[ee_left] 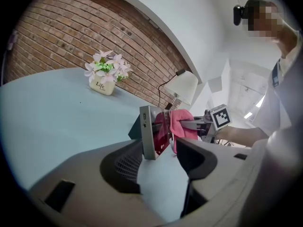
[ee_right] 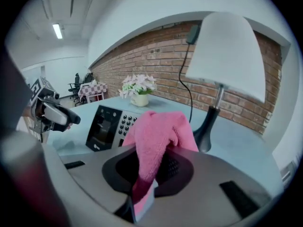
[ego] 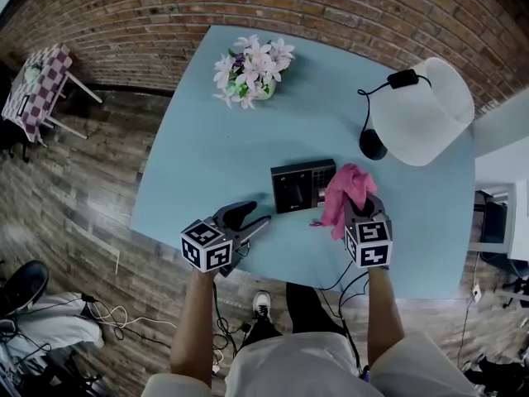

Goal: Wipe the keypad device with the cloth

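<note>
right claw [ego: 357, 208]: clamped on the pink cloth [ego: 347, 190], with a good wad of it flopping out past the jaws

left claw [ego: 253, 220]: jaws apart, nothing in them. It's low over the tabletop [ego: 190, 164] near the device's front-left corner, not touching it.

keypad device [ego: 302, 185]: mid-tabletop, tilted up a bit, screen and keys facing me

cloth vs device: cloth is bunched right at the device's right edge, honestly can't tell if it's touching

step: looks to me like the very start of the wipe. Cloth is in position, most of the face uncovered.

next move: my guess is I drag the cloth left across the keys and screen with light pressure. I might brace the device with the left claw so it doesn't skid.
</note>
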Demonstrator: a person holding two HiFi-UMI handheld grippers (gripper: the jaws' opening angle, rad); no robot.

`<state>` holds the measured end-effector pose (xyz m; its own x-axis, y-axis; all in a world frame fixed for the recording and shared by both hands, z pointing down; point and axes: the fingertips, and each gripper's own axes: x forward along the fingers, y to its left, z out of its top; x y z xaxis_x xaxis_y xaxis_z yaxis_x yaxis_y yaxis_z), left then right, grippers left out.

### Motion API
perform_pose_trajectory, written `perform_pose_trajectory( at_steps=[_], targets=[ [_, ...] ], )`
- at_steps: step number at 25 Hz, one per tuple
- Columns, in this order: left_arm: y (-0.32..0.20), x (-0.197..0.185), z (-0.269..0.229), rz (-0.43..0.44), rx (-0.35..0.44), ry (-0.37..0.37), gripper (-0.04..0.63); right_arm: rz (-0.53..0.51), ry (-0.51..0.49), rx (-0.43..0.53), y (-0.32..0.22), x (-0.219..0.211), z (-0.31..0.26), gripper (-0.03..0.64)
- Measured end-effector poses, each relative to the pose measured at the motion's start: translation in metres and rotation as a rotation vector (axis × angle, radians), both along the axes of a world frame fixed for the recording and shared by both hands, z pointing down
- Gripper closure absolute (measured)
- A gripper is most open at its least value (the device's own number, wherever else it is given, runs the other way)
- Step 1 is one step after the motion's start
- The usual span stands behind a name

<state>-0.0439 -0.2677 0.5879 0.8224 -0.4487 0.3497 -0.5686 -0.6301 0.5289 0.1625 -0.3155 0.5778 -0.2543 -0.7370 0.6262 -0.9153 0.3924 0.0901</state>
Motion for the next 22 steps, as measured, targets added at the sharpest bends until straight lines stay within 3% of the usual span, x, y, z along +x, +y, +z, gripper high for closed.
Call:
perform_pose_trajectory(
  at_steps=[4, 9, 16, 22],
  targets=[
    [0.006, -0.013, -0.005, -0.026, 0.01, -0.011, 0.337, -0.136, 0.044, 0.109, -0.004, -0.054, -0.036, 0.558],
    [0.018, -0.025, -0.011, -0.052, 0.016, -0.016, 0.337, -0.298, 0.071, 0.147, -0.004, -0.123, -0.036, 0.558],
    [0.034, -0.042, -0.008, -0.078, 0.005, -0.035, 0.337, -0.464, 0.122, 0.07, 0.021, -0.181, 0.006, 0.558],
    [0.037, -0.047, -0.006, -0.081, -0.002, -0.042, 0.337, -0.432, 0.136, 0.004, 0.033, -0.172, 0.03, 0.558]
  ],
)
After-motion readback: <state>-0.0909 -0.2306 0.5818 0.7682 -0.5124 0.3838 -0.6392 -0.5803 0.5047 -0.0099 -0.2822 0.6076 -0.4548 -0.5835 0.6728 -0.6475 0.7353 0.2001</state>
